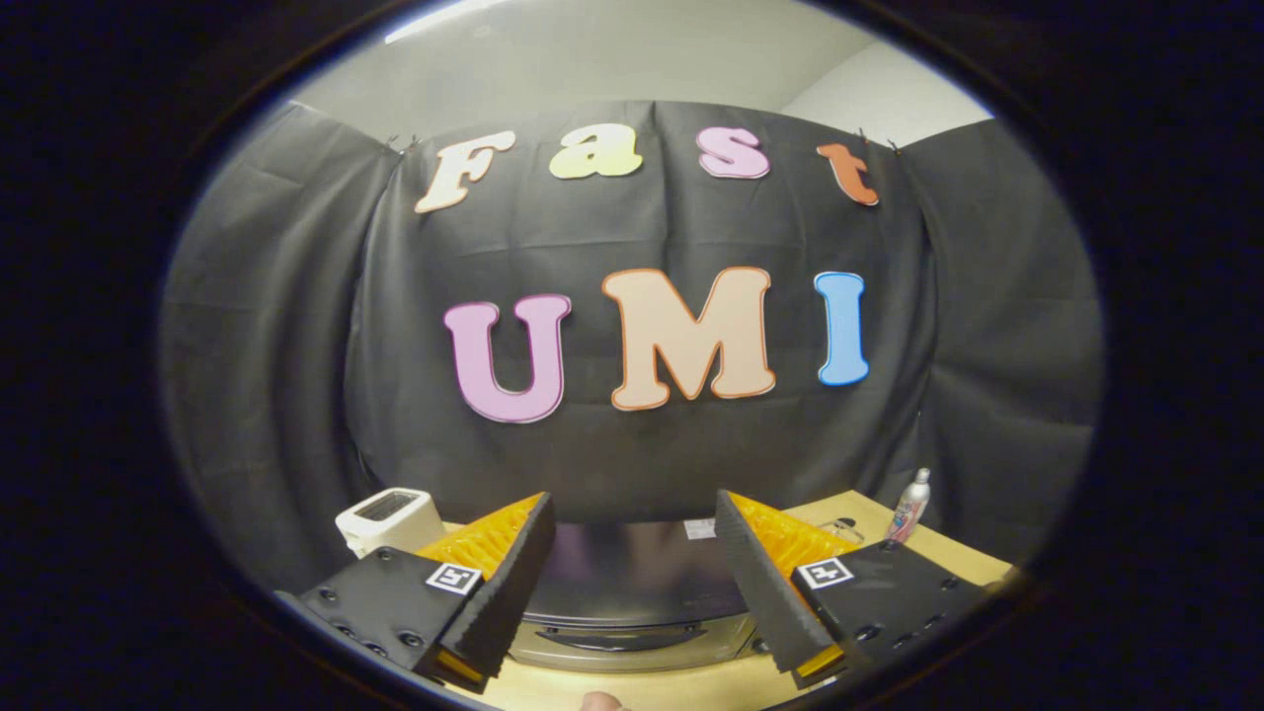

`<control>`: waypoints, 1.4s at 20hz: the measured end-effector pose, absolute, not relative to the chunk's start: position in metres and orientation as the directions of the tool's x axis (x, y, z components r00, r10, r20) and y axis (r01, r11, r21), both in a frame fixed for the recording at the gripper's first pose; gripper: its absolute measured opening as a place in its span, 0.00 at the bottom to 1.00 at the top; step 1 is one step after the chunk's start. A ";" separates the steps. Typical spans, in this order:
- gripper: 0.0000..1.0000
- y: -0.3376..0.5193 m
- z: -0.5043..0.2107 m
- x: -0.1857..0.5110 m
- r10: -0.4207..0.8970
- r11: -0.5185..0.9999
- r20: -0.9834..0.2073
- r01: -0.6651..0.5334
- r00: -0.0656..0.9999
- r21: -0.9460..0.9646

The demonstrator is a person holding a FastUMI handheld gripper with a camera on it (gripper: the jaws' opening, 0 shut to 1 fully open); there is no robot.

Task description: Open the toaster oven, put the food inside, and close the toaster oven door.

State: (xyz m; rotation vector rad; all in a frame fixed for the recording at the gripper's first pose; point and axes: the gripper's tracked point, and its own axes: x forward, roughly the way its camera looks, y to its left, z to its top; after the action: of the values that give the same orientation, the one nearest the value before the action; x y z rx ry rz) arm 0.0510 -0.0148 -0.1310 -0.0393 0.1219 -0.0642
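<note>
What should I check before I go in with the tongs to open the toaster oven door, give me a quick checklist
1. Tongs open: ok, the two fingers stand wide apart with nothing between them.
2. Toaster oven lined up: ok, it sits just ahead, framed between the fingers.
3. Door closed: ok, the dark glass front looks shut, its handle low on the front.
4. Handle free to grasp: ok, nothing lies in front of it.
5. Food located: cannot tell, no food is identifiable from here.
6. Neighbours out of the way: ok, the white toaster and the bottle stand off to either side.

A light wooden table (948,553) carries the toaster oven (632,602), white toaster (388,518) and bottle (910,506).
</note>
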 end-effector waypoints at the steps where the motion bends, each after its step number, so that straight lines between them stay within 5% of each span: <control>1: 1.00 -0.014 -0.144 0.053 -0.069 0.997 -0.130 0.064 0.989 -0.049; 13: 1.00 -0.014 -0.280 0.056 -0.079 0.996 -0.348 0.062 0.934 -0.061; 28: 1.00 -0.018 -0.280 -0.002 -0.089 0.995 -0.314 0.073 0.945 -0.063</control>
State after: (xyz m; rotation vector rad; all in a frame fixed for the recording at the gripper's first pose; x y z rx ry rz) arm -0.0018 -0.0176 -0.2802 -0.0508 0.3221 -0.0829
